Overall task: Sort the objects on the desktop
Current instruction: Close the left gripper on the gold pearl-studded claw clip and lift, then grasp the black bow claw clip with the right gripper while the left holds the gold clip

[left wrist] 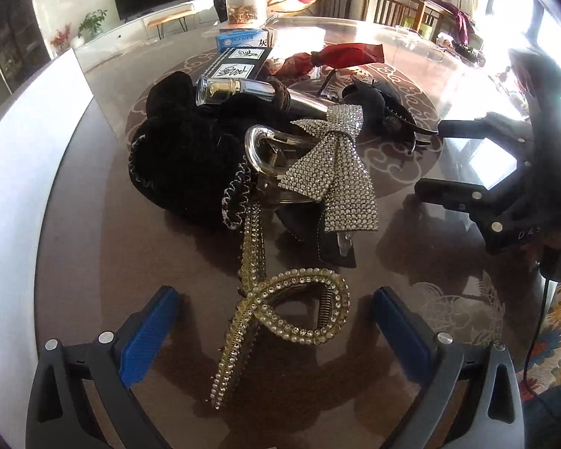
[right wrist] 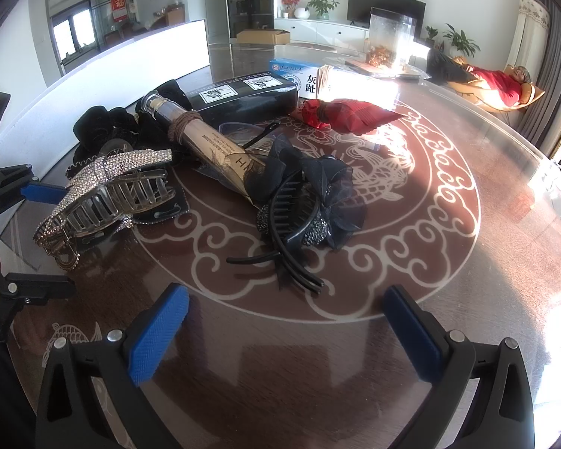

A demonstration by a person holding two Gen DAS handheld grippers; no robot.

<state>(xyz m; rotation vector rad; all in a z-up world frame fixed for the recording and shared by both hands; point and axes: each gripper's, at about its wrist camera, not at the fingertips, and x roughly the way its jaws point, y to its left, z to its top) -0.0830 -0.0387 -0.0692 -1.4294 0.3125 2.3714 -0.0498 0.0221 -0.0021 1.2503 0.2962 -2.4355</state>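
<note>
Both grippers hang above a round brown desk (right wrist: 411,280) with a pale scroll pattern under its glossy top, and both have their fingers spread wide with nothing between them. The left gripper (left wrist: 275,321) sits low over a gold pearl-and-rhinestone hair clip (left wrist: 280,318), whose looped end lies between the blue pads without touching either one. Just beyond it is a heap of hair accessories: a rhinestone bow claw clip (left wrist: 333,172) tilted against a clear curved clip, a black fluffy scrunchie (left wrist: 183,157) to the left, and a long clear tube with a gold insert (left wrist: 261,95) lying across the top of the pile with a brown hair tie wound round it. The right gripper (right wrist: 286,329) hovers over bare desk — the nearest thing ahead of it is a black organza flower comb clip (right wrist: 310,205), its prongs pointing toward the fingers but well short of them. Farther back lie a black box with white labels (right wrist: 243,99), a blue and white carton (right wrist: 303,75), a red wrapped bundle (right wrist: 340,114) and a clear lidded jar (right wrist: 391,37) holding something golden (too glared to make out). From the left wrist view the right gripper shows at the right edge, held by a hand that appears to be gloved in black, though the backlight makes this uncertain.
</note>
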